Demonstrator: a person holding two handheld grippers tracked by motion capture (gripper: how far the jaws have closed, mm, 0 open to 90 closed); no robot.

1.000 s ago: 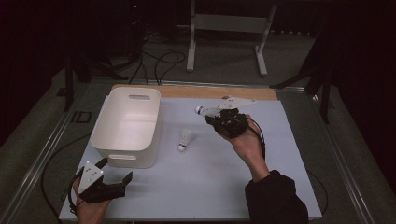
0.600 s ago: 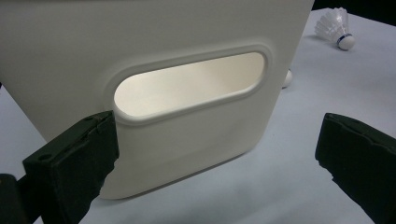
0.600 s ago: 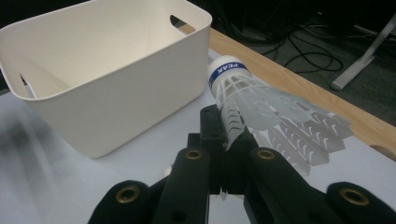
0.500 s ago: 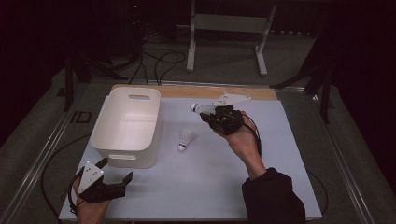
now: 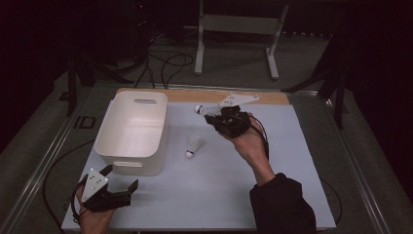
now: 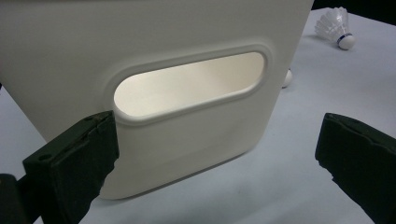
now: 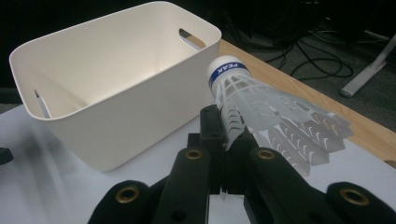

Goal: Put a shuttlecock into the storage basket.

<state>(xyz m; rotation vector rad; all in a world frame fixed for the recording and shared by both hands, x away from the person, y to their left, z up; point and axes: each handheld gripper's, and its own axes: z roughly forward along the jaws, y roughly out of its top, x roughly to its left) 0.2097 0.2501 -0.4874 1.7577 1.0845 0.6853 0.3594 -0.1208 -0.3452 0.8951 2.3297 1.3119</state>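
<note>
Standing on the pale blue table mat [image 5: 214, 195], the white plastic bin [image 5: 131, 131] with slotted handles held nothing visible inside. The left gripper [image 5: 119, 192] rested before its near wall, jaws spread. The right gripper [image 5: 212, 114] pinched a white shuttlecock [image 7: 266, 112], its blue band reading "PEAK", raised beside the bin. A second shuttlecock [image 5: 194, 145] lay between them.
</note>
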